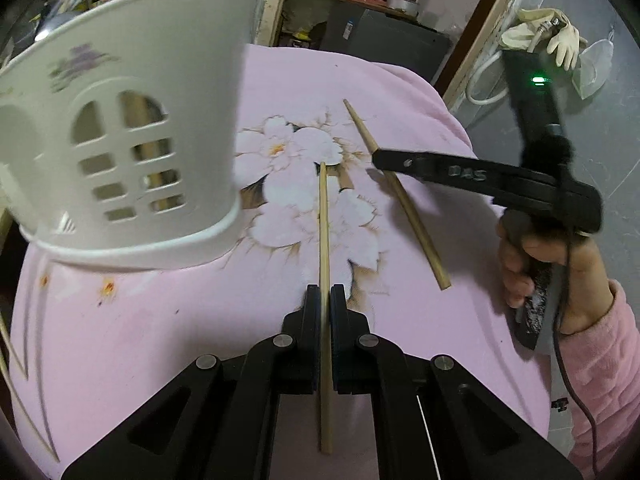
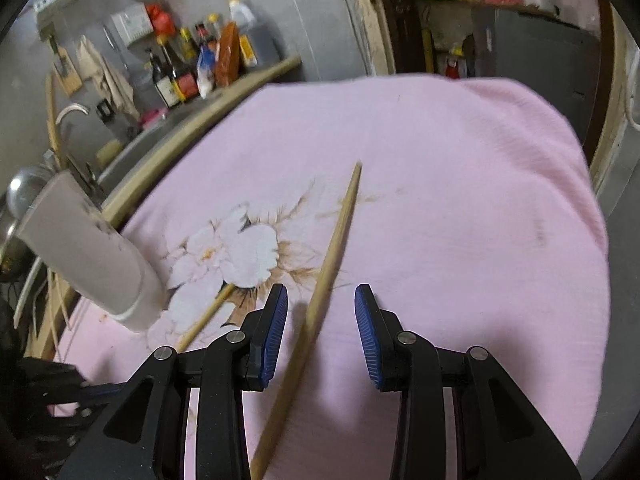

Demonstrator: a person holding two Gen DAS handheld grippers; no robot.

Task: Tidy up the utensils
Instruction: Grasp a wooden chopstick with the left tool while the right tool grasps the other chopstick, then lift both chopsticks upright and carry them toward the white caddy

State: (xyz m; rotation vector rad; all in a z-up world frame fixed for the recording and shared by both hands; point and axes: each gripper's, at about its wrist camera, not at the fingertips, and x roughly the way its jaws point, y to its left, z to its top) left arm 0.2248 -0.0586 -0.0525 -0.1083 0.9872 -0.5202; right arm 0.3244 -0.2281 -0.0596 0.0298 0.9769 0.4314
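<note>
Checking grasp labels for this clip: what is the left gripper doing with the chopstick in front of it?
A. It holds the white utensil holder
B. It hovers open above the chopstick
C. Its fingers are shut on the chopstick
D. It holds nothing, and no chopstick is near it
C: in the left wrist view the left gripper has its fingers closed against both sides of a chopstick that runs straight between them.

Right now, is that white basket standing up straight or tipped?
Tipped. In the left wrist view the basket leans, its rim slanting and its base lifted on one side off the pink cloth. At least one stick shows through its slots.
</note>
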